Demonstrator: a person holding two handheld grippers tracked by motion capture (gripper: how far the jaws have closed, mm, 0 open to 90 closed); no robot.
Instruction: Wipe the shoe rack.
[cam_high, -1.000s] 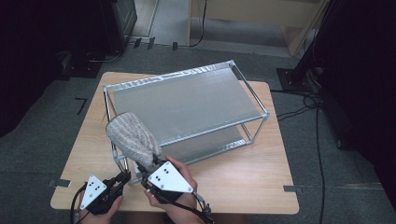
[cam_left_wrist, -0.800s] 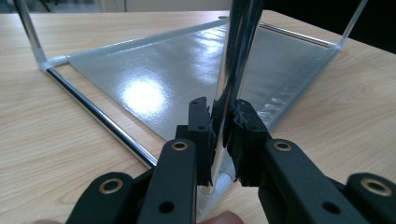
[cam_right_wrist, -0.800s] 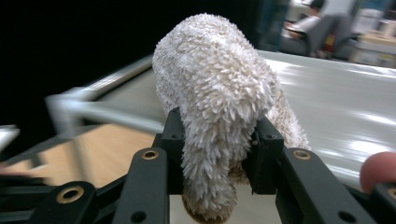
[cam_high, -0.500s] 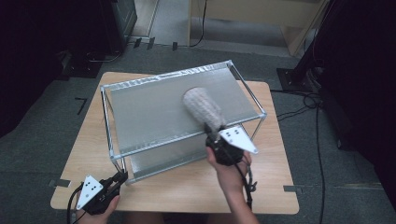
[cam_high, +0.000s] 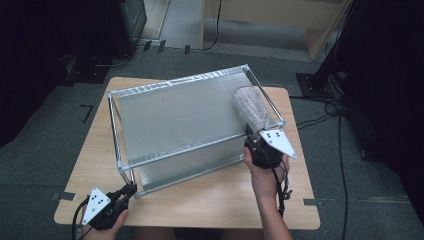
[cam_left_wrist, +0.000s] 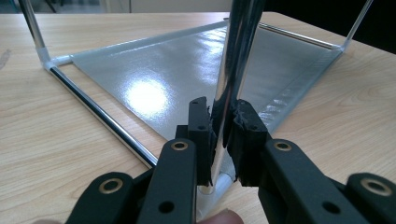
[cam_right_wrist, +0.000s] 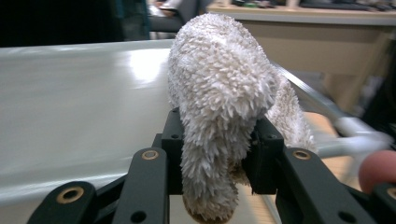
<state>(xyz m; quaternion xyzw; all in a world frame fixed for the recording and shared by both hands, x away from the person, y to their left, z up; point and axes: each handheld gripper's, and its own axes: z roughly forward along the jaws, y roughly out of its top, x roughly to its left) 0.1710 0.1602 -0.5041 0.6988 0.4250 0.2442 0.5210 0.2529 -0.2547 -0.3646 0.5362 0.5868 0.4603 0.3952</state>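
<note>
Wiping rack (cam_high: 180, 117) top: duster (cam_high: 254, 107) clamped in right tongs (cam_high: 251, 136), lying over rack's right end. Left tongs (cam_high: 131, 189) pinched shut on rack's near-left post (cam_left_wrist: 233, 79), steadying. Risk: hard sideways strokes sliding rack across counter (cam_high: 215, 197), or duster snagging rail.

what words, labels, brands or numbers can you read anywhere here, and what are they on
None: no readable text stands on anything.
The metal rack, the fluffy duster and the wooden table bear no print.
The grey plates on the left gripper and right gripper carry only small dark dots, not characters.
</note>
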